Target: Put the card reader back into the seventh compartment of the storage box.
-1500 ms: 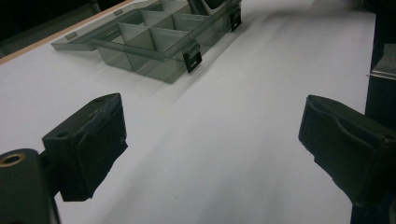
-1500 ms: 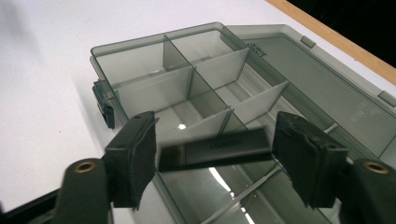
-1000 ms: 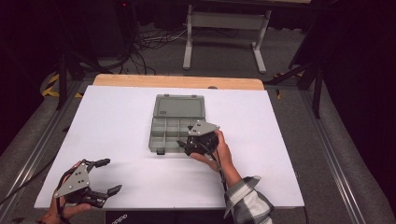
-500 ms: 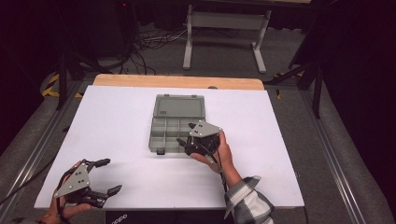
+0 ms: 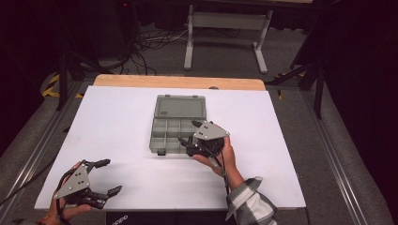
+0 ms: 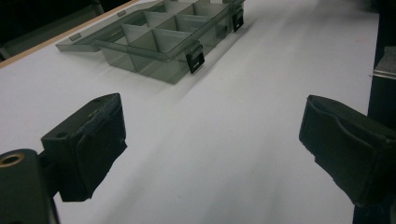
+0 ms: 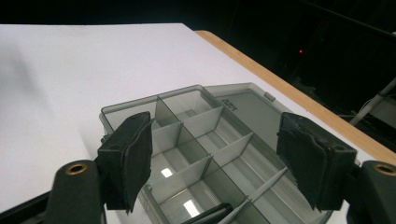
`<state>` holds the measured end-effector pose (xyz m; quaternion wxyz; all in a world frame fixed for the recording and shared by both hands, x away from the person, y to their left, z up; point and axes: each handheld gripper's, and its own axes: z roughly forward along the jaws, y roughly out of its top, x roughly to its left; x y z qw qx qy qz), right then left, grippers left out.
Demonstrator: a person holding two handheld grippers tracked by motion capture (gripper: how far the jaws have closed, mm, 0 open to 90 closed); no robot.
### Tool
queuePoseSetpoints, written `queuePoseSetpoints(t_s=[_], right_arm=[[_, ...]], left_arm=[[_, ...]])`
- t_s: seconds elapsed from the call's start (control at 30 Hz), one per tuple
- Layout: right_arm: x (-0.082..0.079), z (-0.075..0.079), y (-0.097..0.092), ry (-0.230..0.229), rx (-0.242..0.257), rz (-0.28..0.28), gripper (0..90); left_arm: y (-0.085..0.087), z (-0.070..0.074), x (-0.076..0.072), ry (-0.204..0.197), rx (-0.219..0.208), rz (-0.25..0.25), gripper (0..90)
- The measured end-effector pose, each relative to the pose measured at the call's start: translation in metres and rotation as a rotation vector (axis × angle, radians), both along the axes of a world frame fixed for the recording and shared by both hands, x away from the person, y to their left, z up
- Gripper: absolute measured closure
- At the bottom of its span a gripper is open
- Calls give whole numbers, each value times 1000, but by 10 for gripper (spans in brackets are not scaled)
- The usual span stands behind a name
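A grey see-through compartment box (image 5: 174,126) lies open on the white table (image 5: 117,117), its lid (image 5: 180,107) folded flat toward the far side. My right gripper (image 5: 187,133) hovers over the box's near right corner, pointing left across it. In the right gripper view the right gripper (image 7: 215,158) has its jaws apart above the empty compartments (image 7: 210,135); they have just been opening, and the pads press on nothing. My left gripper (image 5: 108,176) rests at the table's near left, open wide. In the left gripper view, bare table lies in the left gripper (image 6: 212,149), with the box (image 6: 163,39) farther off.
Two black latches (image 6: 194,58) hang on the box's front wall. A wooden strip (image 5: 178,82) runs along the table's far edge. Beyond it are a dark floor with cables and a metal stand (image 5: 225,28).
The right gripper has lifted slightly off the box's near right corner and its jaws have parted. The left gripper and the box stay where they were.
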<state>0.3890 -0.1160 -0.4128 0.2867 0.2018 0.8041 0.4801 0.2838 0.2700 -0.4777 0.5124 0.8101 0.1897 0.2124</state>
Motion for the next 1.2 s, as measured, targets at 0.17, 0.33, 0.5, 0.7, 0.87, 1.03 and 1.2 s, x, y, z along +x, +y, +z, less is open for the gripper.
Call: queuePoseSetpoints(t_s=[0.17, 0.33, 0.5, 0.7, 0.87, 1.03, 1.2], right_arm=[[-6, 8, -3, -25, 17, -6, 250], [-8, 11, -5, -35, 25, -12, 234], [-13, 15, -6, -47, 21, -25, 206], [-17, 19, -8, -49, 11, -25, 205], [-20, 22, -10, -60, 14, -34, 176], [-21, 22, -12, -55, 21, -31, 176], [-24, 21, -15, -66, 1, -39, 176]], left_arm=[[0, 0, 0, -1, -1, 0, 80], [0, 0, 0, 0, -1, 0, 80], [0, 0, -1, 5, -7, 2, 80], [1, 0, -1, 5, -10, 0, 80], [1, 0, -1, 6, -10, 1, 80], [0, 0, -1, 6, -9, -4, 80], [2, 1, -1, 1, -10, -1, 80]])
